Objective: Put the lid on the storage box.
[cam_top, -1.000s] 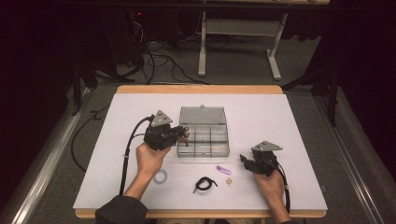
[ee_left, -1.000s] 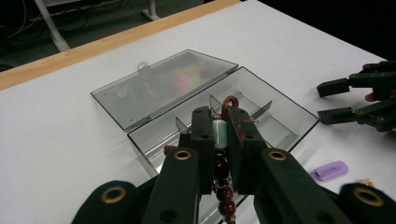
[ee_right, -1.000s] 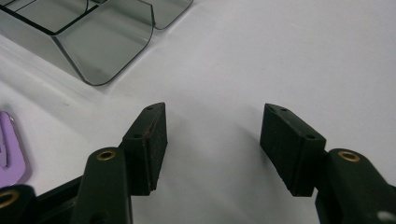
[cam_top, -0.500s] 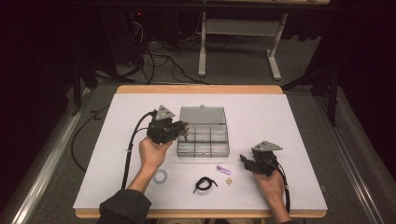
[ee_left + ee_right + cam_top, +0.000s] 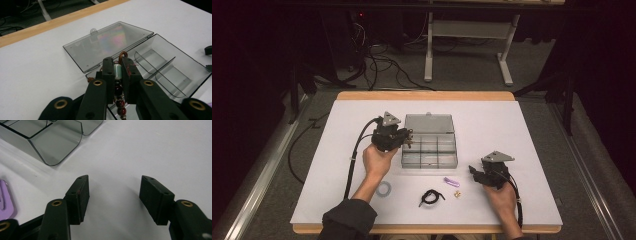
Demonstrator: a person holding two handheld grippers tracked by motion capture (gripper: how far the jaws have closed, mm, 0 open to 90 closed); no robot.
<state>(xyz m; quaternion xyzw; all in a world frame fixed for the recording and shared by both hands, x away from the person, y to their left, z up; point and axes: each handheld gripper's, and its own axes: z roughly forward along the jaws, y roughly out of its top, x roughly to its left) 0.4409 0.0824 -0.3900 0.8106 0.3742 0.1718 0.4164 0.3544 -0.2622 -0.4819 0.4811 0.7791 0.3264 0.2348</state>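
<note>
My left gripper is shut on a string of beads, dark red with one pale green bead, which hangs between its jaws. It hovers over the left end of an open clear compartment box, whose lid lies flat behind. In the high view the left gripper is at the left edge of the box. My right gripper rests low on the white table to the right of the box. In its own view the right gripper stands open with bare table between the jaws.
A purple clip, a small gold piece, a black cord and a grey ring lie in front of the box. The purple clip and a corner of the box show beside the right gripper.
The left hand has carried the bead string a little away from the person, along the left side of the box. The right hand has stayed put.
</note>
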